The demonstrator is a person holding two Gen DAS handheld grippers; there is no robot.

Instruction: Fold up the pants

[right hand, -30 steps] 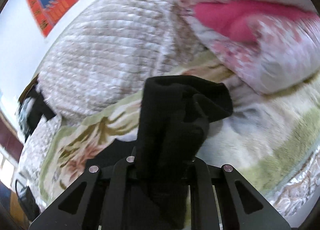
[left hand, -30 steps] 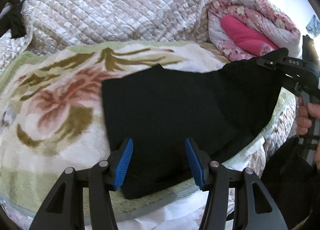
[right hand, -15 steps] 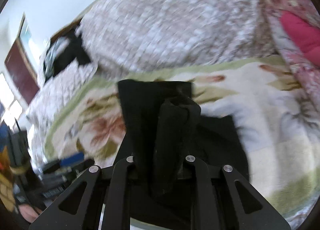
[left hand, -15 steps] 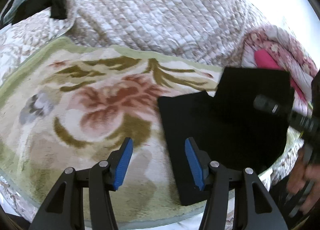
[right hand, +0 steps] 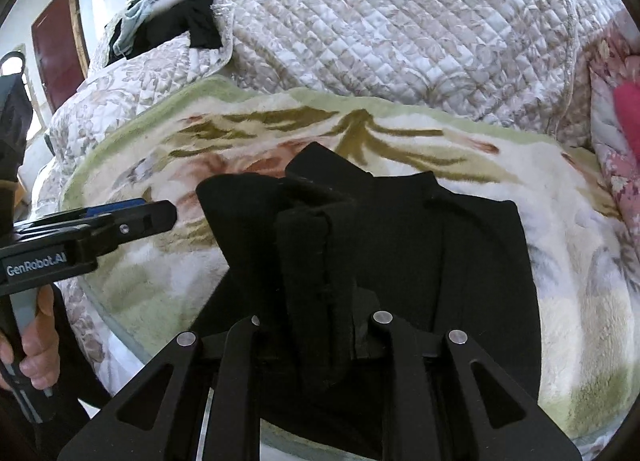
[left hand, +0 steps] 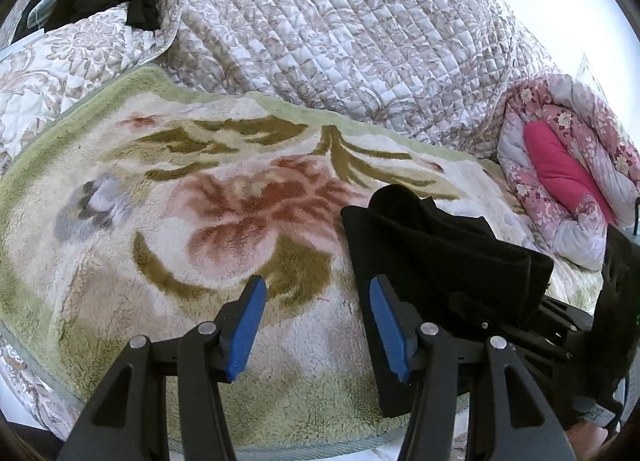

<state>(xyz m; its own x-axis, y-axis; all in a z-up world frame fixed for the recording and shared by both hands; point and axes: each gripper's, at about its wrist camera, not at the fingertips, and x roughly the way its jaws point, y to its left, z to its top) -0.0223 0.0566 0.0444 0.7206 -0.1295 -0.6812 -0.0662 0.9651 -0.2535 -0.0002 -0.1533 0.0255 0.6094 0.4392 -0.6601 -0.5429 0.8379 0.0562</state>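
Pants (right hand: 460, 261): black, partly folded, lying on the floral blanket (right hand: 580, 301) near its front edge.
Right gripper (right hand: 320, 325): clamped on a bunched fold; lay it flat, edges aligned, before letting go.
Left gripper (left hand: 316, 325): jaws apart, empty, just beside the pants; could pin the lower layer.

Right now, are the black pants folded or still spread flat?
Partly folded. The black pants lie doubled on the floral blanket, one bunched end raised in the right gripper, not yet laid flat.
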